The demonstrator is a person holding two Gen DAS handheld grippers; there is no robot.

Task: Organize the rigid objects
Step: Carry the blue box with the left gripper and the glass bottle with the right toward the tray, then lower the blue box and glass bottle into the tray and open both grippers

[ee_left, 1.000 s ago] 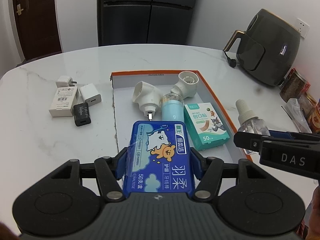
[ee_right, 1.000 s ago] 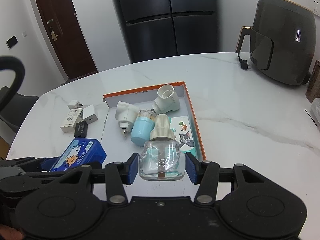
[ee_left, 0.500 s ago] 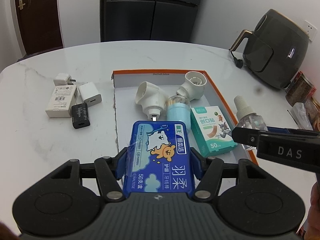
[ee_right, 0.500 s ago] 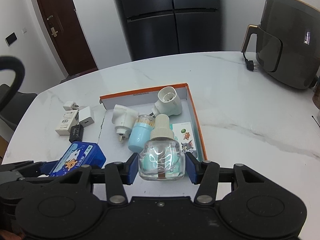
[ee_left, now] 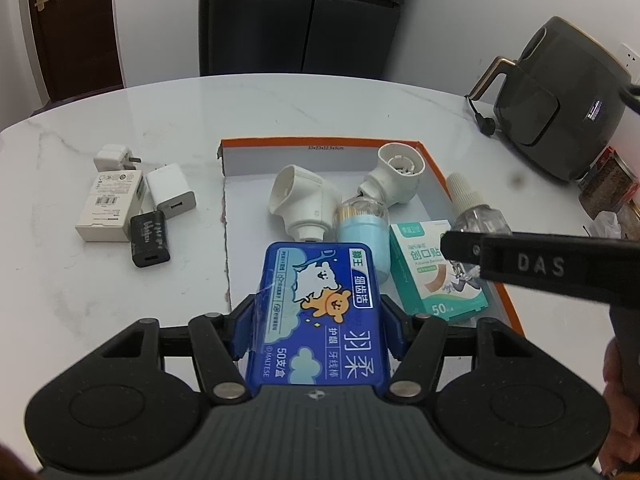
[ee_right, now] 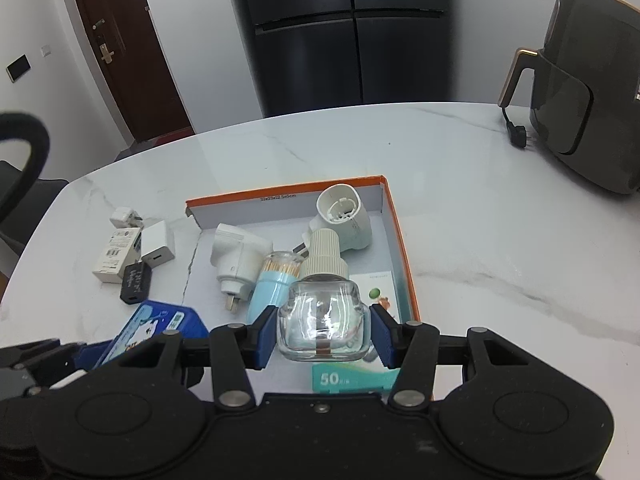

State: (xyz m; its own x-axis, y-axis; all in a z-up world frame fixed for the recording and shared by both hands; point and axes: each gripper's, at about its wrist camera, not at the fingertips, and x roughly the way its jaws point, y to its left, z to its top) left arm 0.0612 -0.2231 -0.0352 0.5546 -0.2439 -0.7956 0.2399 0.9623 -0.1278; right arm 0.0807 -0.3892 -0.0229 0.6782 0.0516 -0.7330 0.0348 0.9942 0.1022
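The glass bottle [ee_right: 323,322] is pinched in the right gripper [ee_right: 323,334] jaws and the blue box [ee_left: 320,316] in the left gripper [ee_left: 318,332], both carried above the crowded tray [ee_left: 434,164] on the counter [ee_left: 120,300]. Glass could easily get knocked against the plugs already inside.

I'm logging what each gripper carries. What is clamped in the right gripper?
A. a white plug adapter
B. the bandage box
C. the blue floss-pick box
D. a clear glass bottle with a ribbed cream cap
D: the right gripper has its blue pads pressed on the clear glass bottle, above the orange-rimmed tray.
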